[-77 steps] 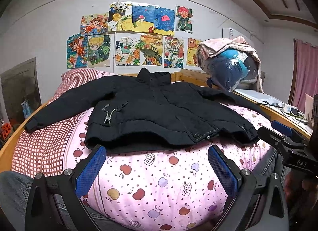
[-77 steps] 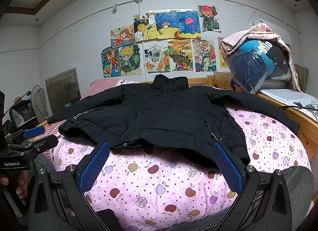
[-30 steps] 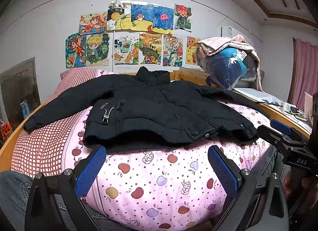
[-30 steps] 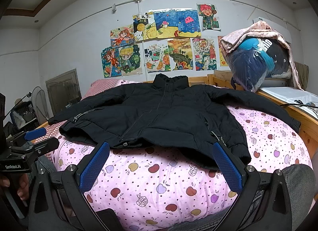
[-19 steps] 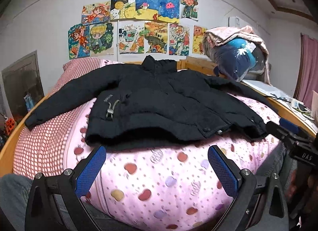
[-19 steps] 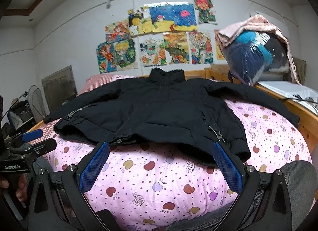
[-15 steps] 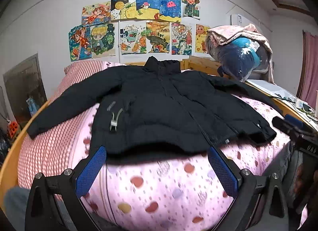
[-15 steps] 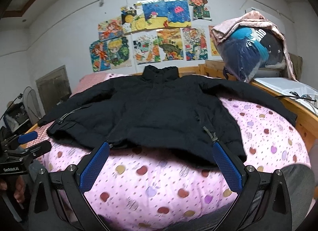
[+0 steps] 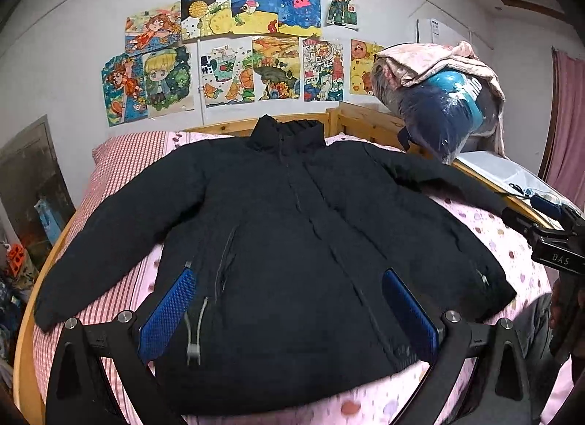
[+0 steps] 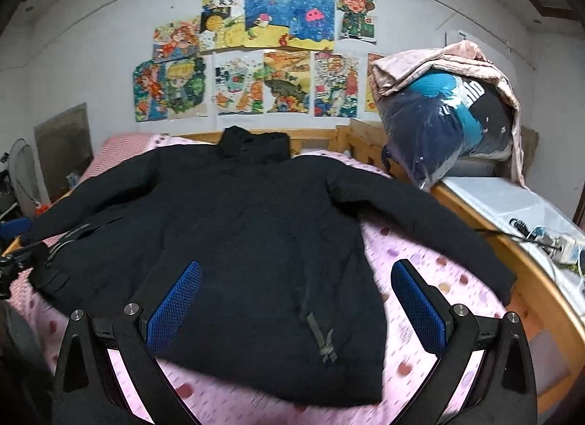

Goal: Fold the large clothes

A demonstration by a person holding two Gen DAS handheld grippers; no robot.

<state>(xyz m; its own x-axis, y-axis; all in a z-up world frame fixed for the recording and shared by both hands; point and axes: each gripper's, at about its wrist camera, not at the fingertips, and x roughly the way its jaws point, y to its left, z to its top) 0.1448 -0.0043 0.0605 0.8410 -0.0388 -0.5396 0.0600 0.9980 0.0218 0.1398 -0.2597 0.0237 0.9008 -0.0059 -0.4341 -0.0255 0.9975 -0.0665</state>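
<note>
A large black padded jacket [image 9: 292,249] lies flat and face up on the pink bed, collar toward the wall, both sleeves spread out; it also shows in the right wrist view [image 10: 248,242]. My left gripper [image 9: 289,311] is open and empty, hovering above the jacket's lower front. My right gripper [image 10: 298,306] is open and empty above the jacket's right hem. The right gripper also shows at the right edge of the left wrist view [image 9: 548,238]. The left gripper shows at the left edge of the right wrist view [image 10: 14,242].
The bed has a wooden frame [image 10: 519,264] and a pink fruit-print cover [image 10: 420,271]. A bagged bundle of bedding [image 10: 449,114] sits on a white shelf at right. Cables and small items [image 10: 548,238] lie there. Drawings cover the wall [image 9: 237,41].
Both grippers have risen and moved forward over the bed, now looking down on the jacket instead of across its hem. The jacket has not moved.
</note>
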